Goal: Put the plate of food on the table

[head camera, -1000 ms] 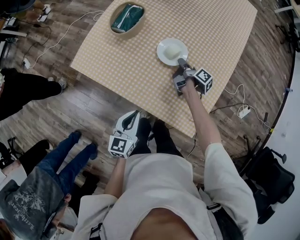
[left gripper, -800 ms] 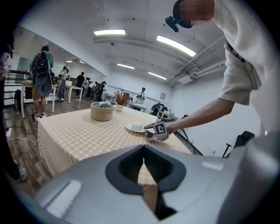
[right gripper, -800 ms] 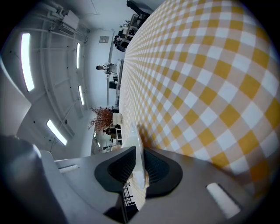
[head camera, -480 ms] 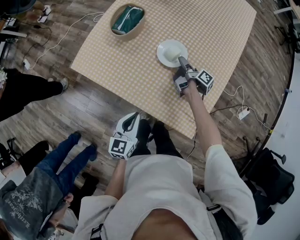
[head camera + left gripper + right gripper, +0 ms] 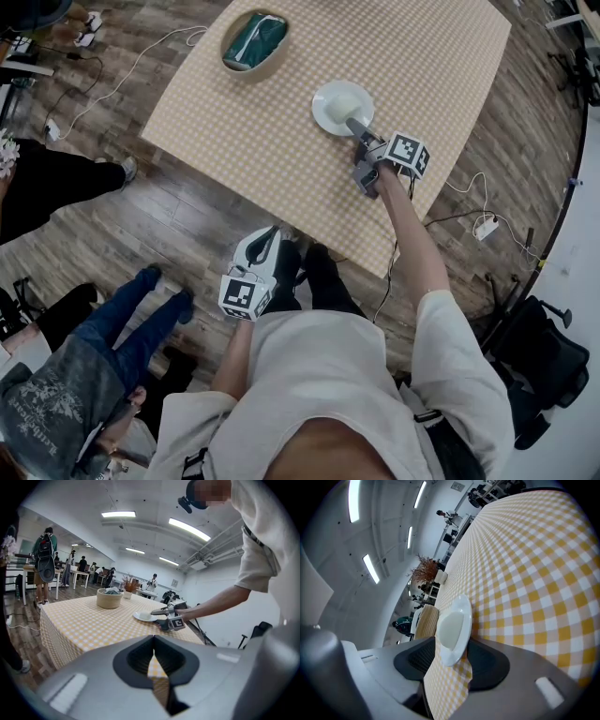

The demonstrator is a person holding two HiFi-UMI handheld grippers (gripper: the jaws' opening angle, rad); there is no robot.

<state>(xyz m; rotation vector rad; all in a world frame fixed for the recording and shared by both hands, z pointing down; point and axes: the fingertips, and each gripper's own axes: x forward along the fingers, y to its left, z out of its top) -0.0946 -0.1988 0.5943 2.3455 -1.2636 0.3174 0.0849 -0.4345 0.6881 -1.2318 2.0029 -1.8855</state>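
Plate [image 5: 322,111]: lies flat on the checked tabletop [image 5: 262,131], toward the person's near-right edge, face up. By the look of it, it has been set down and carries its own weight.
Food [image 5: 345,100]: a pale mound in the middle of the plate, kept level because the plate is flat. Whether the mound has a longer side cannot be told.
Orientation of the plate: round, so it has no long axis of its own. Its face points straight up, and its near rim faces the person.
Right gripper [image 5: 352,122]: reaches forward on an outstretched arm, rolled so that one jaw is above the rim and the other low against the cloth. The jaws stand apart around the near rim. In the right gripper view the upper jaw appears just clear of the plate, which reads as a let-go grip rather than a clamp.
Reason for this hold: a rim pinch from the side keeps the jaws off the food and lets the plate come down flat.
Left gripper [image 5: 270,232]: jaws together with nothing between them. It is held low, off the tabletop's near edge, beside the person's body and out of the working arm's way.
Basket [image 5: 255,39]: holds a green cloth at the far-left corner, well apart from the plate.
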